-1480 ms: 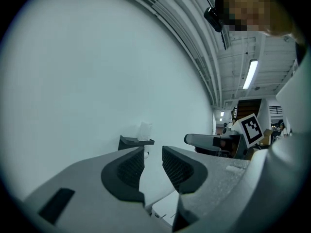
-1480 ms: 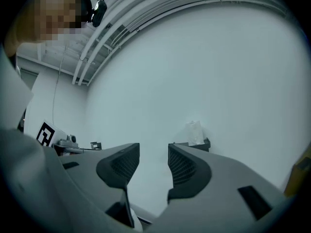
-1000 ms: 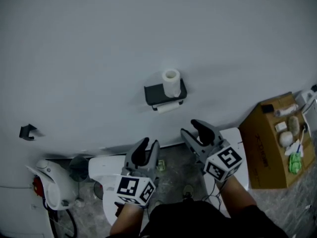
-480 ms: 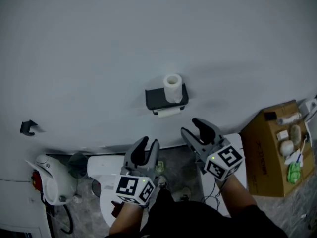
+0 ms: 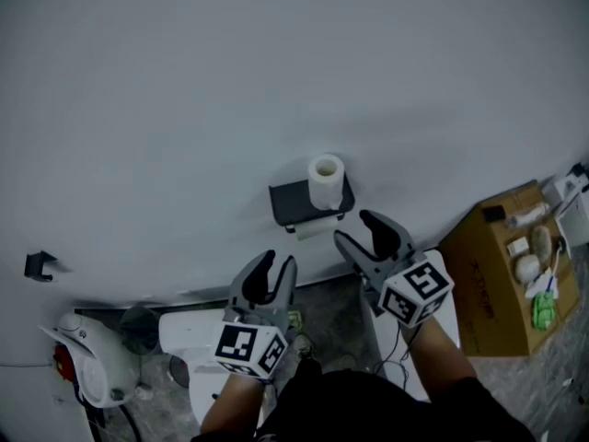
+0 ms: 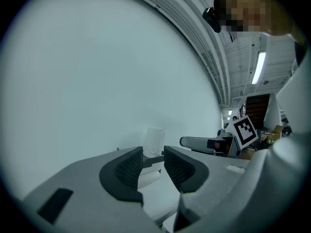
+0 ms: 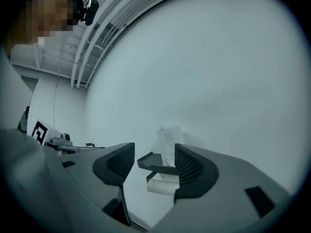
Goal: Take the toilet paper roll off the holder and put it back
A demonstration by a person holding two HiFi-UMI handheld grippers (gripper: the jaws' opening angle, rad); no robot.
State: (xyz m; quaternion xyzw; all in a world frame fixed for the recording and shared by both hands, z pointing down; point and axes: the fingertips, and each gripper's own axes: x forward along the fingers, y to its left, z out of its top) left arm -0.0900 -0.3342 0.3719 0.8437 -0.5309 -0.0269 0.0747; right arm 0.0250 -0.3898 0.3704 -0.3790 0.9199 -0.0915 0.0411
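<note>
A black wall holder (image 5: pixel 296 200) has a flat shelf on top, and a white toilet paper roll (image 5: pixel 325 181) stands upright on it. A second roll (image 5: pixel 316 227) hangs on the bar under the shelf. Both grippers are below the holder, pointing at it and touching nothing. My left gripper (image 5: pixel 273 272) is lower left, its jaws opening with nothing between them. My right gripper (image 5: pixel 361 232) is closer, just right of the lower roll, jaws also opening and empty. The left gripper view frames the upright roll (image 6: pixel 154 141) beyond its jaws. The right gripper view shows the shelf (image 7: pixel 151 161), the upright roll (image 7: pixel 169 141) and the lower roll (image 7: pixel 160 186).
A brown cardboard box (image 5: pixel 490 279) with several small items stands at the right by the wall. A white appliance with a red part (image 5: pixel 87 362) is at the lower left, and a white fixture (image 5: pixel 189 325) lies under the left gripper. A small black wall hook (image 5: pixel 37 265) is far left.
Both grippers have risen a little toward the holder, the right one nearest it. The jaws of both stand slightly wider. The head view has shifted, so the holder sits lower in frame.
</note>
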